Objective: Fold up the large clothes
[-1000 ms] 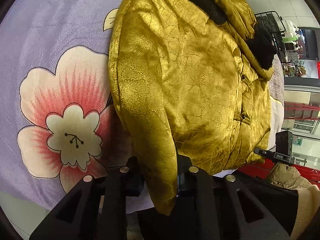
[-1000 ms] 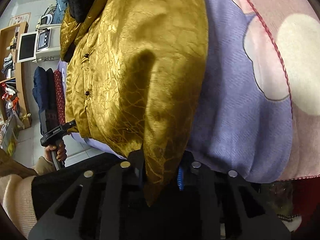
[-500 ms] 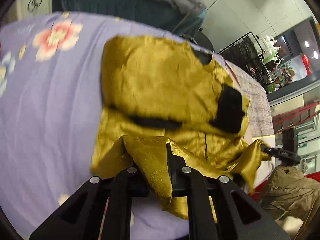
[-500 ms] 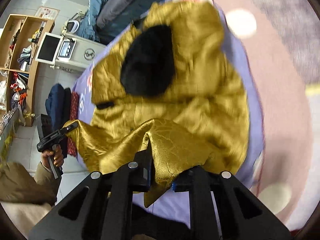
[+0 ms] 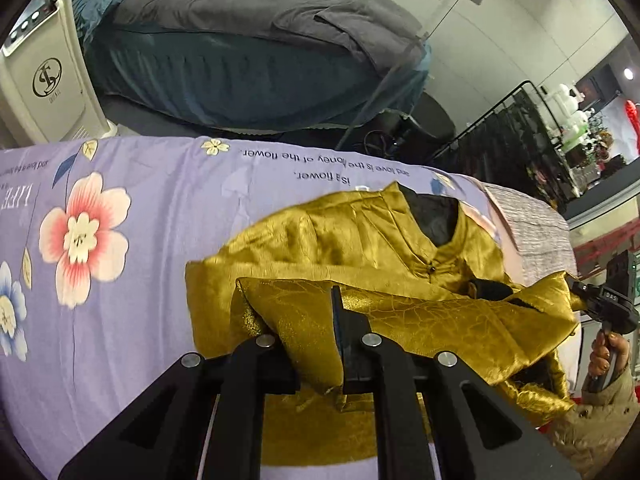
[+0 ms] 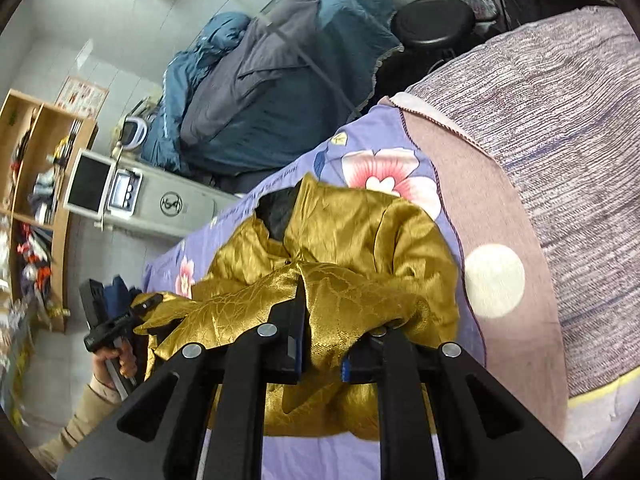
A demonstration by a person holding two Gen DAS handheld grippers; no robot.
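A shiny gold jacket [image 5: 360,240] with a black lining at the collar lies on the purple flowered bedsheet [image 5: 140,208]. My left gripper [image 5: 308,344] is shut on the jacket's bottom hem and holds it lifted over the body. My right gripper [image 6: 320,340] is shut on the other end of the same hem of the gold jacket [image 6: 360,236]. The hem is stretched between the two grippers. The right gripper also shows at the right edge of the left wrist view [image 5: 600,300], and the left gripper at the left of the right wrist view [image 6: 116,320].
A dark blue bed with grey bedding [image 5: 248,48] stands behind the sheet. A white appliance [image 5: 44,84] is at the left. A grey knitted blanket [image 6: 560,128] and a pink spotted cloth [image 6: 500,240] cover the right side. Wooden shelves [image 6: 36,200] stand far left.
Both grippers have lifted the hem up and carried it forward over the jacket toward the collar. The jacket, which hung over the bed edge, now lies bunched on the sheet.
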